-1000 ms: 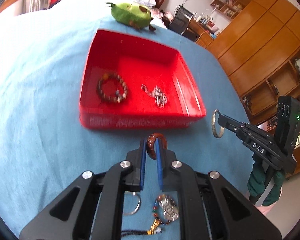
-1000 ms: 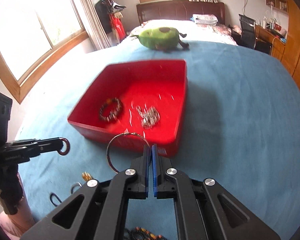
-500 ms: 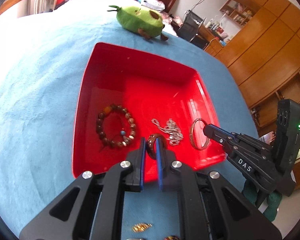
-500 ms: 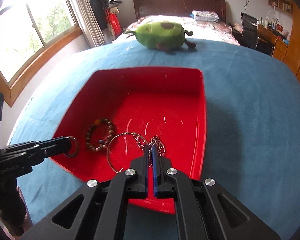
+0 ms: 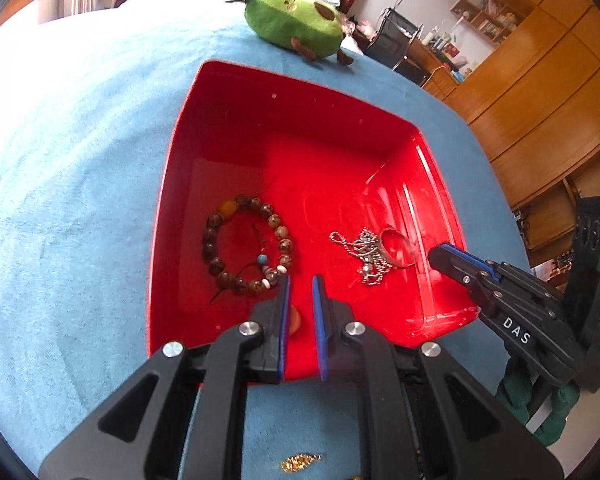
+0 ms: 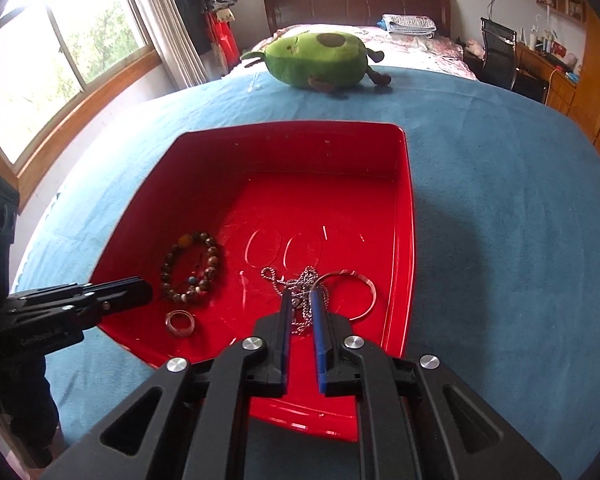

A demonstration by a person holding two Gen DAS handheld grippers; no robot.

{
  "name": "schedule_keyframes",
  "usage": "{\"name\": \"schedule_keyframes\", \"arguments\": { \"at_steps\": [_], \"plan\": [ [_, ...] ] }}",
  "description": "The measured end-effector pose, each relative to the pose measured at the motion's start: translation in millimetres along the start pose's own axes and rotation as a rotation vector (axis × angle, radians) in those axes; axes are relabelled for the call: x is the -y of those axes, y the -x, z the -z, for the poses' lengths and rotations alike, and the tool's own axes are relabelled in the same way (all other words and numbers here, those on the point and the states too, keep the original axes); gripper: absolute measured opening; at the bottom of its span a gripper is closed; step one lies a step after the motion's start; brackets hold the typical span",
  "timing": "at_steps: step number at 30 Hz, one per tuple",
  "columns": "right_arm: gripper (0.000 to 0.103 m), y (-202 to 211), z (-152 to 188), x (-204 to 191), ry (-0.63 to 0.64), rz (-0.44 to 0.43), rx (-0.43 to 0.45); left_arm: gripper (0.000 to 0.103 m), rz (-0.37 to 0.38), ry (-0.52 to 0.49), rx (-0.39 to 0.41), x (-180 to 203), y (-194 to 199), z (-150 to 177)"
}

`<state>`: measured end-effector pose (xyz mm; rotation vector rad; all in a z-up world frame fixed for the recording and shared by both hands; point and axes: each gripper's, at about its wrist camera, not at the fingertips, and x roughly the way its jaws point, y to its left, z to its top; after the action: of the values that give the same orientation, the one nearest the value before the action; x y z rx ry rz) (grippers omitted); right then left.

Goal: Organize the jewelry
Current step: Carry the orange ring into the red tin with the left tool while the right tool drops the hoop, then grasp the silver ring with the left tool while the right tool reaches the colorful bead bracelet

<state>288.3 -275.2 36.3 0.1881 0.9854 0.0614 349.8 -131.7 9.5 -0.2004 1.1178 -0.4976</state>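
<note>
jewelry lies gathered in a red tray that sits on a blue cloth spread over the whole surface. largest of all is that cloth, running out to every edge in both views. next comes the tray, a shallow square with sloping walls, its near edge just under both grippers. beyond the tray's far edge, near the far edge of the cloth, lies a green avocado plush toy, apart from the tray.

the left gripper hangs over the tray's near edge with a narrow gap between its blue-lined fingers, and nothing is pinched there; a small reddish-brown ring rests on the tray floor by the near left corner, just beneath that gripper. the right gripper hovers over the near right part of the tray, fingers likewise a little apart and gripping nothing.

on the tray floor, toward its left wall, lies a beaded bracelet of brown speckled beads with one amber and one blue bead. toward the right wall a thin silver bangle lies flat, touching and partly overlapping a heap of silver chain.

on the cloth, outside the tray's near edge and between the left gripper's arms, sits a small gold trinket.
</note>
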Motion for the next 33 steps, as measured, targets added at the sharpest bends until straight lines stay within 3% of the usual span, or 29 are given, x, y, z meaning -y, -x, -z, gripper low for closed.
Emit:
{"name": "schedule_keyframes", "arguments": {
  "at_steps": [7, 13, 18, 33],
  "plan": [
    [0.011, 24.1, 3.6, -1.4, 0.0, -0.02, 0.036, 0.01, -0.001, -0.045, 0.054, 15.4, 34.3, 14.8],
    [0.011, 40.1, 15.5, -8.5, 0.011, -0.043, 0.041, 0.01, -0.035, -0.077, 0.049, 26.7, 50.2, 39.6],
    [0.011, 49.2, 32.8, -11.5, 0.016, -0.064, 0.027, 0.018, -0.069, -0.081, 0.033, 21.3, 56.8, 67.1],
    [0.014, 55.5, 134.7, -7.4, -0.013, -0.112, -0.053, 0.018, -0.099, -0.086, -0.064, -12.6, 57.1, 162.1]
  ]
}}
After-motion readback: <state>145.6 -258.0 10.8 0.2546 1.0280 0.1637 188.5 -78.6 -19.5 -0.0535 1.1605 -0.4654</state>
